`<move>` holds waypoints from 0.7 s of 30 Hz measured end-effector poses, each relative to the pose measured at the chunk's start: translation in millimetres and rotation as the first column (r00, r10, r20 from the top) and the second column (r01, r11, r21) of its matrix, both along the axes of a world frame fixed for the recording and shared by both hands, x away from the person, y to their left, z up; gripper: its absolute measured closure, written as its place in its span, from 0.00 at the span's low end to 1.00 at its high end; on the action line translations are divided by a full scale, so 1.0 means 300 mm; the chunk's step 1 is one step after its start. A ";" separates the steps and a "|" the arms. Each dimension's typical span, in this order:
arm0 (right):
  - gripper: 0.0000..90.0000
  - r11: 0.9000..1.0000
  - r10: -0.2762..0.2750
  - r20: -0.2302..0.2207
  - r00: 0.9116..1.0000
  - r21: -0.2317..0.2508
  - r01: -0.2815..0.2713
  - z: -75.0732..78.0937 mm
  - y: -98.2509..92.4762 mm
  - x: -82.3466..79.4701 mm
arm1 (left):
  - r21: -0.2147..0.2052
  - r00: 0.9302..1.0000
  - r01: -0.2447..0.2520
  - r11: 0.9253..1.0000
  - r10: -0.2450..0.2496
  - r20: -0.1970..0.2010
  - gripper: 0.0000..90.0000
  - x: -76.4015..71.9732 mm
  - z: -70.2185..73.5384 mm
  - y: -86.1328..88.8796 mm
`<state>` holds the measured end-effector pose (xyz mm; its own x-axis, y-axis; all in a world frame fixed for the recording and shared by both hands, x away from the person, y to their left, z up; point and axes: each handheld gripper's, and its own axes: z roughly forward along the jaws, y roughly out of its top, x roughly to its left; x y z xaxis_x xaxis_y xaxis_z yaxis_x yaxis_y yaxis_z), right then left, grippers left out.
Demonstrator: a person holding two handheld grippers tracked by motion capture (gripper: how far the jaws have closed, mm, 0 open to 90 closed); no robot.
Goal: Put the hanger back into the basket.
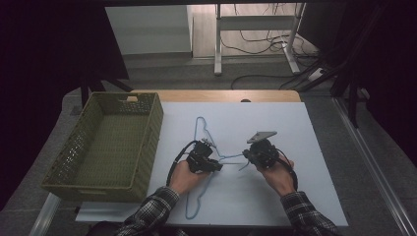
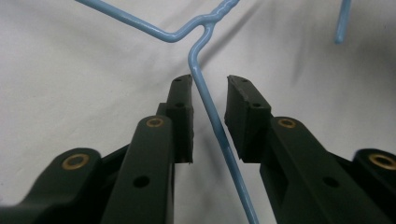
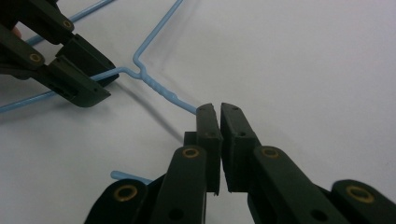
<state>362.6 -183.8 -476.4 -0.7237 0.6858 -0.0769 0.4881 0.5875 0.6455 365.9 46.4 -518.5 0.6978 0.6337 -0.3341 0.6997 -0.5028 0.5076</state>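
Note:
A blue wire hanger [image 1: 196, 129] lies flat on the white sheet [image 1: 300, 157]. In the left gripper view my left gripper [image 2: 209, 86] is open, its jaws on either side of the hanger's arm [image 2: 212, 116] just below the twisted neck [image 2: 224, 9], not pressing it. From above, the left gripper [image 1: 215, 166] sits mid-table and the right gripper [image 1: 249, 157] faces it. My right gripper [image 3: 219, 108] has its jaws closed to a thin slit at the hook; the wire [image 3: 163, 91] vanishes behind the left jaw, and the hook tip [image 3: 125, 177] emerges lower left. The left gripper [image 3: 93, 88] also shows there.
A green woven basket [image 1: 151, 140] stands at the table's left, nothing in it. The wooden table edge [image 1: 216, 95] runs along the back. Beyond it are a desk frame [image 1: 219, 44] and floor cables [image 1: 260, 44].

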 end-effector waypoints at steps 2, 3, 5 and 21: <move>0.96 1.000 0.005 0.005 1.000 0.003 -0.005 0.003 0.001 -0.002 | -0.002 1.000 -0.012 1.000 0.012 -0.015 0.84 0.003 0.002 0.000; 0.96 1.000 0.006 0.006 1.000 0.002 -0.006 0.005 0.002 -0.003 | -0.005 0.999 -0.021 1.000 0.021 -0.027 0.86 0.004 0.003 0.002; 0.95 1.000 0.008 0.011 1.000 0.006 -0.008 0.008 0.003 -0.006 | -0.020 0.998 -0.043 0.999 0.042 -0.051 0.88 0.006 0.006 0.009; 0.74 0.985 -0.046 0.094 0.994 0.169 0.030 0.157 -0.105 -0.034 | -0.190 0.992 -0.115 0.975 0.102 -0.077 0.97 0.007 0.104 0.132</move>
